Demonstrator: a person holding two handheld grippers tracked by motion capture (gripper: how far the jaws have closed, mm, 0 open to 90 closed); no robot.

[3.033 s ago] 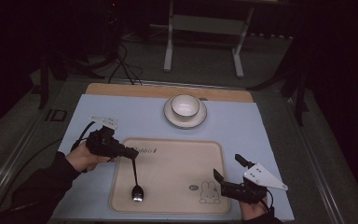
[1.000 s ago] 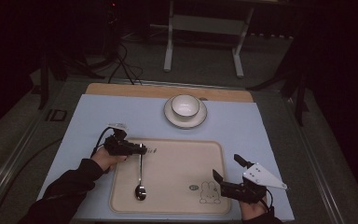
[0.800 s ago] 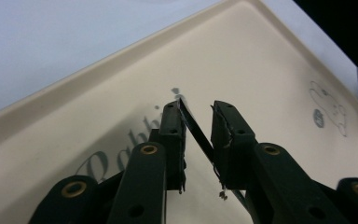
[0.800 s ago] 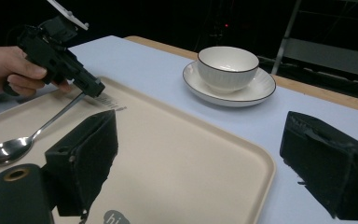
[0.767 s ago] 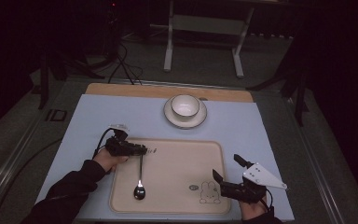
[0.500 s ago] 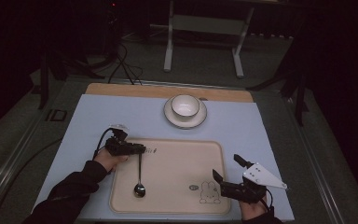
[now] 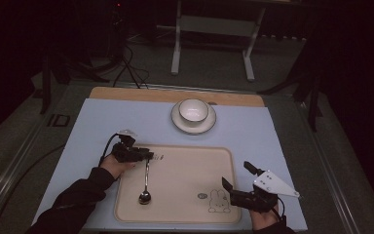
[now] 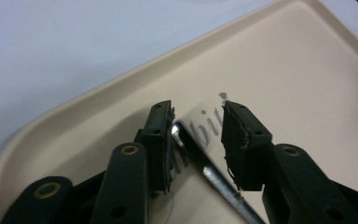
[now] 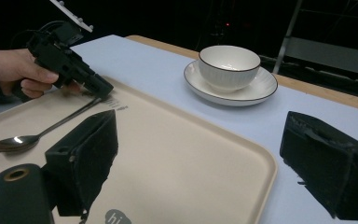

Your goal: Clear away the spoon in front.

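Spoon (image 7: 145, 183) lowered flat onto tray (image 7: 185, 156) since earlier; left tool (image 7: 148, 156) released, handle tip between jaws. Right tool (image 7: 226, 187) released, empty.

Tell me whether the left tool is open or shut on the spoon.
Open: the left tool has its jaws apart, with the spoon handle between them, lying on the tray.

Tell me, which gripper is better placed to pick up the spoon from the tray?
Probably the left. The left gripper is open right at the handle tip of the spoon, which lies between its jaws. The right gripper hovers open at the far side of the tray.
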